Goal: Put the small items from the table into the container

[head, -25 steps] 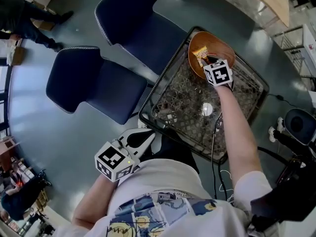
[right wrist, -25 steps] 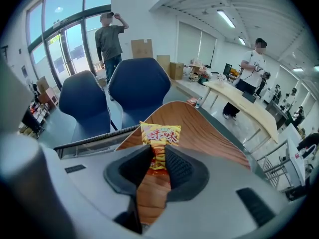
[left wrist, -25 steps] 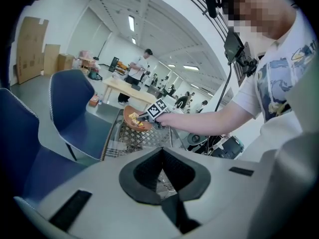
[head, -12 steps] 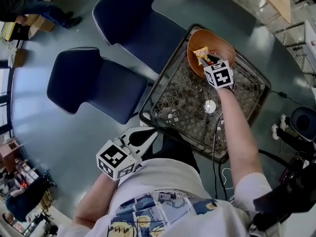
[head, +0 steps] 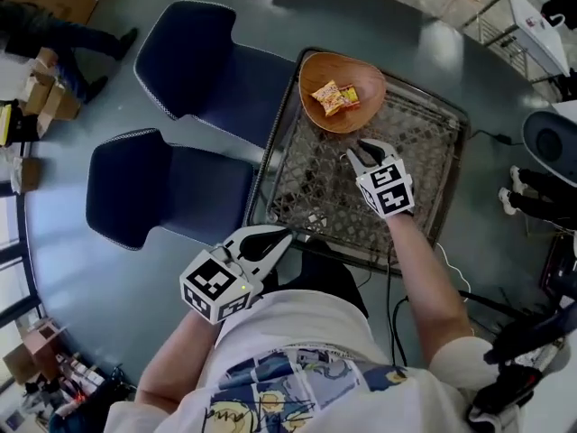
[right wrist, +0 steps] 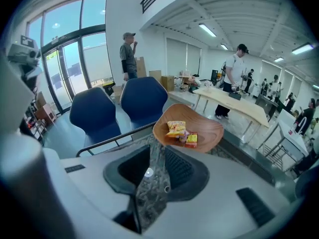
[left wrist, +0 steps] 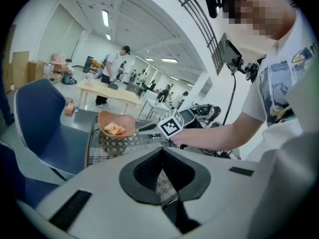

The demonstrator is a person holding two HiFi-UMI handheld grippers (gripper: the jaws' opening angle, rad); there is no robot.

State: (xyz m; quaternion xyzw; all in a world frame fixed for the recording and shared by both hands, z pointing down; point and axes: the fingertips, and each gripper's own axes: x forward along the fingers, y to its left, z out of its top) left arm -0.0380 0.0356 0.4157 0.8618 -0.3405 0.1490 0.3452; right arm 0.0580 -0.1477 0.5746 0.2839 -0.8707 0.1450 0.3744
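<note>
At the table's (head: 273, 147) near-left edge, the left gripper (head: 285, 235) holds its fingers closed and empty, much where it was a second ago. At the far end, the wooden bowl (head: 365, 115) contains the snack packets (head: 335, 97). Just right of it, the right gripper (head: 357, 152) has withdrawn from the bowl and now hangs over the patterned tabletop, fingers slightly apart with nothing between them. Judgement: that deposit is complete. The small white item (right wrist: 148, 172) visible past the fingers is the probable next pick.
</note>
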